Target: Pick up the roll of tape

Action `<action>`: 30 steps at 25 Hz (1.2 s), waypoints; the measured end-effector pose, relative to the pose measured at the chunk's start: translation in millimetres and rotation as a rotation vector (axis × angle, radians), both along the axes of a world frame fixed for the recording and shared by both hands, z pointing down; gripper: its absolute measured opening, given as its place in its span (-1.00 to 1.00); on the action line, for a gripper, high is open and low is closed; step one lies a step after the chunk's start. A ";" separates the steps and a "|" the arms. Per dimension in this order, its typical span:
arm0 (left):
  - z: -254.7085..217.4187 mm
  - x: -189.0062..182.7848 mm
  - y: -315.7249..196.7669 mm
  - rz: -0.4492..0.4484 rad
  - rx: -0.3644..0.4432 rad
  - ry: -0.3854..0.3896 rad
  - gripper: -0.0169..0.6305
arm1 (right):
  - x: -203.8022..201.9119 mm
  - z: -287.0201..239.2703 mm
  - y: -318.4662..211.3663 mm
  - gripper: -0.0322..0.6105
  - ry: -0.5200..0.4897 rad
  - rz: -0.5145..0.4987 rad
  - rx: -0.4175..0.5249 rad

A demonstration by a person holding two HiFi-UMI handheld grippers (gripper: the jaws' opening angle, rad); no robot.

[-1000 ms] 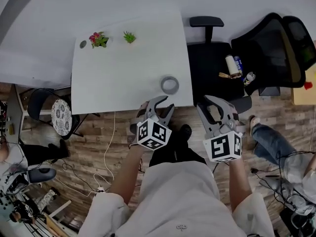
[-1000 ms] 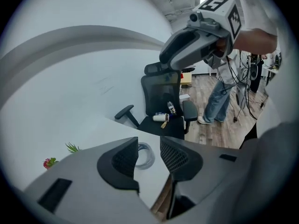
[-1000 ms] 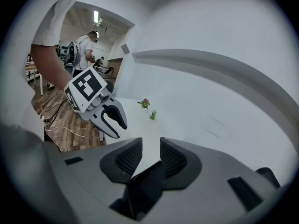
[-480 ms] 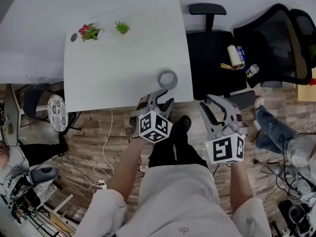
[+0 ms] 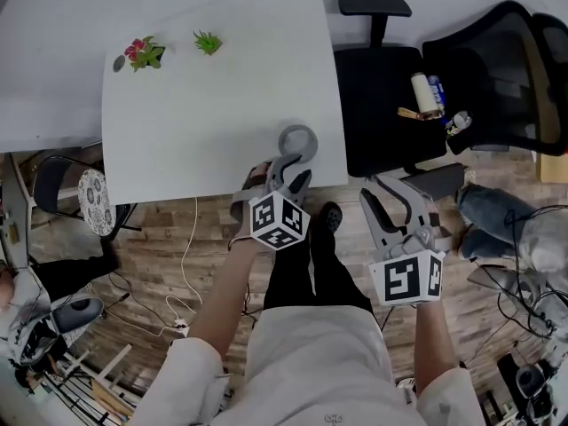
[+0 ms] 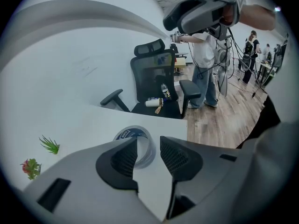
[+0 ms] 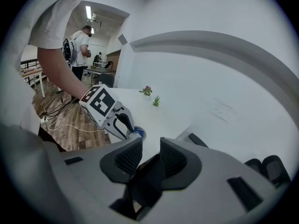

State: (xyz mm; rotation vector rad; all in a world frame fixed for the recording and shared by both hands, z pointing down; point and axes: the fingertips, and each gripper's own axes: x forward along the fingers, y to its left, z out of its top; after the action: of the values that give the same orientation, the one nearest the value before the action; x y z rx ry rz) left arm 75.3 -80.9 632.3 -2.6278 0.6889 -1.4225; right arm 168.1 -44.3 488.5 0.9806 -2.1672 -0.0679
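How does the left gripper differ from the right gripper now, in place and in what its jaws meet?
The left gripper reaches over the table edge; the right gripper hangs over the floor, off the table. The left gripper's jaws are at the roll of tape; the right gripper's have nothing between them. Both are open.

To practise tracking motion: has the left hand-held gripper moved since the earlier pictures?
Yes, the left hand-held gripper went forward over the table edge toward the roll of tape.

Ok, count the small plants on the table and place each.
2. The pink-flowered plant sits near the far left corner of the table; the green plant stands right of it. None appear hidden.
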 end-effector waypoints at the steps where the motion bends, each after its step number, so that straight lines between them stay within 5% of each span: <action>1: 3.7 1.1 -0.7 0.006 -0.002 -0.005 -0.47 | 0.3 2.6 -0.5 -0.51 -0.001 0.003 -0.006; 30: 47.9 11.7 -15.9 0.130 0.032 -0.154 -0.48 | -1.5 22.1 -5.7 -0.51 -0.012 0.026 -0.056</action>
State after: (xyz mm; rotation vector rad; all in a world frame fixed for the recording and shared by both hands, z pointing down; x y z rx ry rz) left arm 87.0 -96.8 680.2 -2.4563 0.5100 -1.5413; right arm 166.6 -50.0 510.6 0.9788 -2.1550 0.0114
